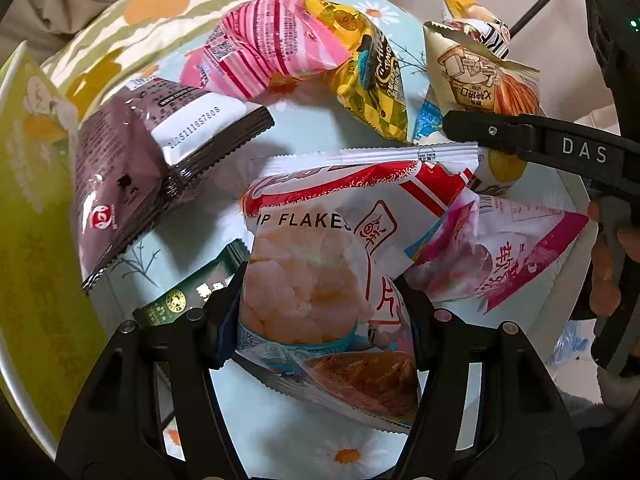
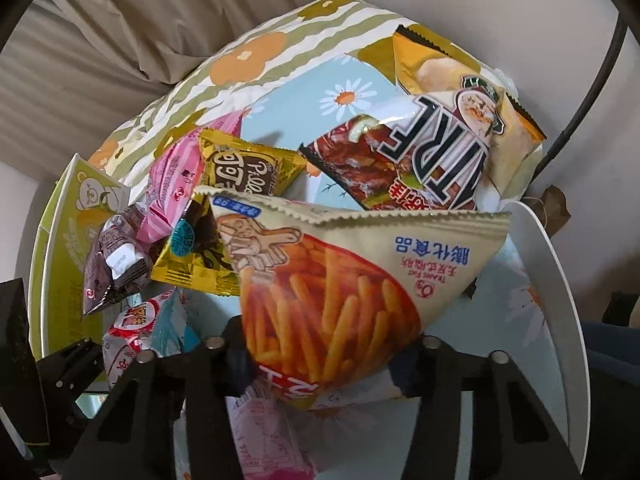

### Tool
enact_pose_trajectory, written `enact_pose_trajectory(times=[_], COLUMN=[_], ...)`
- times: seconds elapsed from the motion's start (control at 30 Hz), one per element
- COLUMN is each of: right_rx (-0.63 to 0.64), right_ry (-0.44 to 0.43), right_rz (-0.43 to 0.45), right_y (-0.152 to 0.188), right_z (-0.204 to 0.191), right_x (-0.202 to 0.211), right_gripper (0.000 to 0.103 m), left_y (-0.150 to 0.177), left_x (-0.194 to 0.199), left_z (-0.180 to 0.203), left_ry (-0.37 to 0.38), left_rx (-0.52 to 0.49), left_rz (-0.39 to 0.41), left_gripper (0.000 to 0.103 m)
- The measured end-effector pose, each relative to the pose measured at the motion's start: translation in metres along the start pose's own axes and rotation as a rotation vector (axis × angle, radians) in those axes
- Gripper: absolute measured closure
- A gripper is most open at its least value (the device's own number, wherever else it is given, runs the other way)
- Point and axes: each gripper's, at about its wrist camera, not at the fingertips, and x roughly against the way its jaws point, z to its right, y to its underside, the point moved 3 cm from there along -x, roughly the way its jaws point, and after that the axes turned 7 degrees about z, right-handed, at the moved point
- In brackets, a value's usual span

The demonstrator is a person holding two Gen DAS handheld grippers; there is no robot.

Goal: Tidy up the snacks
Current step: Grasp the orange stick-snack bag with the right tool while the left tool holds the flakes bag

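Left tool (image 1: 320, 300) clamping shrimp flakes bag (image 1: 316, 264), right tool (image 2: 320, 356) clamping fries bag (image 2: 340, 280)

shrimp-flake packet (image 1: 312, 248): glossy plastic | tablecloth (image 1: 288, 436): matt printed cloth

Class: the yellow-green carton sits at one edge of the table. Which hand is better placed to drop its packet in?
Left, probably: the carton lies right beside its shrimp flakes packet.

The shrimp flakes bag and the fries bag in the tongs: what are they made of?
Shrimp flakes bag: looks like thin glossy plastic film, with a clear window showing the flakes and a crimped, ribbed seal. Fries bag: probably printed plastic film too, duller in finish, with a zigzag-cut top edge; any foil lining cannot be seen.
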Motion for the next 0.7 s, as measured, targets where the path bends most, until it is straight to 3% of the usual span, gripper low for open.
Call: enact_pose_trajectory(times=[0.4,0.7], right_rx=[0.037,0.102], right_ry=[-0.023,-0.070], right_rz=[0.037,0.094], right_y=[0.001,-0.009], right_z=[-0.002,-0.009], right_x=[0.028,0.072], right_gripper=[0.063,0.063], left_y=[-0.001,0.005], left_x=[0.028,0.074], left_z=[0.010,0.024], left_ry=[-0.054,-0.118], left_rx=[0.034,0.091], left_rz=[0.049,0.132], left_gripper=[0.043,0.043])
